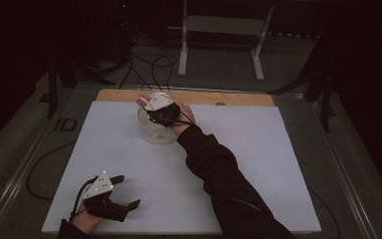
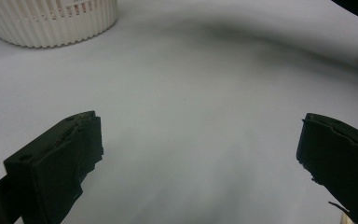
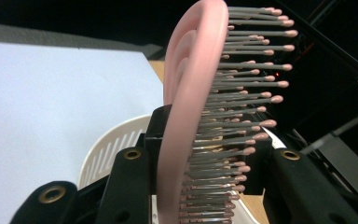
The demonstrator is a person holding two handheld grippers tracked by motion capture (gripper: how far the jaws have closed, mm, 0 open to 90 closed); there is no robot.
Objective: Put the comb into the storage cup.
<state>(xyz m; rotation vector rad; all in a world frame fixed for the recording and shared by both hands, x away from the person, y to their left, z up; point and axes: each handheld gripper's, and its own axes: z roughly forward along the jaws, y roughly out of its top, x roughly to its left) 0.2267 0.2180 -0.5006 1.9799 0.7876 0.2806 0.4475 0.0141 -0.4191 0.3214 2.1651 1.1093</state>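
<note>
Left gripper (image 1: 127,191), near the front-left corner of the white-covered desk (image 1: 258,164): jaws spread wide apart over bare surface, holding and touching nothing. White slatted basket (image 1: 155,130), toward the far middle of the desk. Right gripper (image 1: 155,110), above the basket: jaws closed on a pink hairbrush (image 3: 191,112), clamped low on its head, whose pink-tipped bristles point sideways.

Black two-jaw grippers, left (image 1: 127,190) and right (image 1: 155,113), topped with grey three-cornered plates; black trailing cables; brass-ringed screw holes (image 3: 132,154); long black sleeve (image 1: 229,184).
</note>
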